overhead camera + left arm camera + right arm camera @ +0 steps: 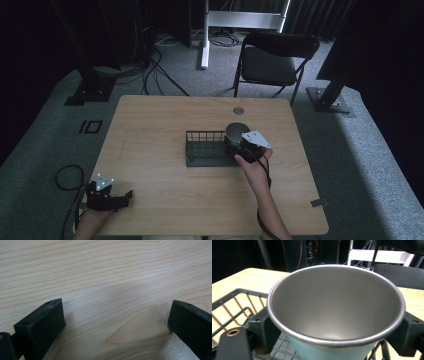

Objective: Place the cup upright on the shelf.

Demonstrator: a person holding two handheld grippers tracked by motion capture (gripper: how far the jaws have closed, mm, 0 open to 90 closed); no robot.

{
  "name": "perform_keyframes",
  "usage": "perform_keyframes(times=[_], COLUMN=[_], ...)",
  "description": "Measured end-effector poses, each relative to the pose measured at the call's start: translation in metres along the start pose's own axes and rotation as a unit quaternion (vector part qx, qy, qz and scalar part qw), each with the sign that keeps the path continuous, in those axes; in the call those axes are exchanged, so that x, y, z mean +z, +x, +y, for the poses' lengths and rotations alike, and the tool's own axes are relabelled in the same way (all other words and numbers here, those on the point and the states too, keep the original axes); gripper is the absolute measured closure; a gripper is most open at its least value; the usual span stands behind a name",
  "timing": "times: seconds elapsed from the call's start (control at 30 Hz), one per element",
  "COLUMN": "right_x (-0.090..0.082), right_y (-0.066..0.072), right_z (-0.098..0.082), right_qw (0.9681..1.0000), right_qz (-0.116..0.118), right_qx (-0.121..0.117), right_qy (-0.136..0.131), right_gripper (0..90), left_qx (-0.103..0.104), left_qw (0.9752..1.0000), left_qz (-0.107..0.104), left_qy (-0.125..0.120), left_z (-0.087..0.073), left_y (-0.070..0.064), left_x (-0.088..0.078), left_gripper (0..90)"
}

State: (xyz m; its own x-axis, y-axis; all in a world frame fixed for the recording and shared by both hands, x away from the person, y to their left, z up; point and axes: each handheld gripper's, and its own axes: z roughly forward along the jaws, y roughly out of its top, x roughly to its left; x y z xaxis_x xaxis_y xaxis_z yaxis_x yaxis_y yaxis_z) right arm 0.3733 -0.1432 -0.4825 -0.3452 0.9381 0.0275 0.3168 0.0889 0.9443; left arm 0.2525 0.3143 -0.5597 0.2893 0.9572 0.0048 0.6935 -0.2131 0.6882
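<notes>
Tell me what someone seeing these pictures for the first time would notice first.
First, the metal cup with a pale blue outside, upright between the right gripper's jaws, over the right end of the dark wire basket at mid-table. Next, the left gripper lying open at the near left corner of the light wooden table, nothing between its jaws.

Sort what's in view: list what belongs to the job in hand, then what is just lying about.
In the job:
- cup, upright, clamped by the right gripper
- wire basket, under the cup

Lying about:
- left gripper, open over bare table
- folding chair beyond the table
- cables on the floor
</notes>
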Motion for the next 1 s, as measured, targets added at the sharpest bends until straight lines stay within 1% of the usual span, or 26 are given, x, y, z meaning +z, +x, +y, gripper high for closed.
perform_keyframes(times=[0.03, 0.07, 0.13, 0.33, 0.4, 0.63, 0.7, 0.83, 0.97, 1.0], right_x=[-0.001, -0.002, -0.005, -0.015, -0.018, -0.031, -0.034, -0.041, -0.048, -0.051], right_y=[0.001, 0.001, 0.001, -0.002, -0.004, -0.008, -0.01, -0.014, -0.021, -0.024], right_z=[0.0, 0.001, 0.002, 0.0, -0.001, -0.005, -0.007, -0.011, -0.016, -0.019], right_qw=[1.0, 1.0, 1.0, 0.9999, 0.9999, 0.9997, 0.9997, 0.9996, 0.9996, 0.9996], right_qz=[0.001, 0.003, 0.006, 0.013, 0.017, 0.023, 0.023, 0.024, 0.025, 0.025], right_qx=[-0.006, -0.007, -0.001, -0.004, -0.001, -0.005, -0.01, -0.012, -0.015, -0.011], right_qy=[0.002, 0.004, 0.001, 0.003, -0.001, -0.004, -0.004, -0.003, 0.0, -0.005], right_gripper=[11.2, 10.7, 10.6, 10.6, 10.6, 10.6, 10.6, 10.6, 10.6, 10.6], left_qx=[0.0, 0.0, 0.0, 0.0, 0.0, 0.0, 0.0, 0.0, 0.0, 0.0], left_qw=[1.0, 1.0, 1.0, 1.0, 1.0, 1.0, 1.0, 1.0, 1.0, 1.0], left_qz=[0.0, 0.0, 0.0, 0.0, 0.0, 0.0, 0.0, 0.0, 0.0, 0.0], left_qy=[0.0, 0.0, 0.0, 0.0, 0.0, 0.0, 0.0, 0.0, -0.001, -0.001], left_z=[0.0, 0.0, 0.0, 0.0, 0.0, 0.0, 0.0, 0.0, 0.0, 0.0], left_y=[0.0, 0.0, 0.0, 0.0, 0.0, 0.0, 0.0, 0.0, 0.0, 0.0], left_x=[0.0, 0.0, 0.0, 0.0, 0.0, 0.0, 0.0, 0.0, 0.0, 0.0], left_gripper=[1.5, 1.5, 1.5, 1.5, 1.5, 1.5, 1.5, 1.5, 1.5, 1.5])
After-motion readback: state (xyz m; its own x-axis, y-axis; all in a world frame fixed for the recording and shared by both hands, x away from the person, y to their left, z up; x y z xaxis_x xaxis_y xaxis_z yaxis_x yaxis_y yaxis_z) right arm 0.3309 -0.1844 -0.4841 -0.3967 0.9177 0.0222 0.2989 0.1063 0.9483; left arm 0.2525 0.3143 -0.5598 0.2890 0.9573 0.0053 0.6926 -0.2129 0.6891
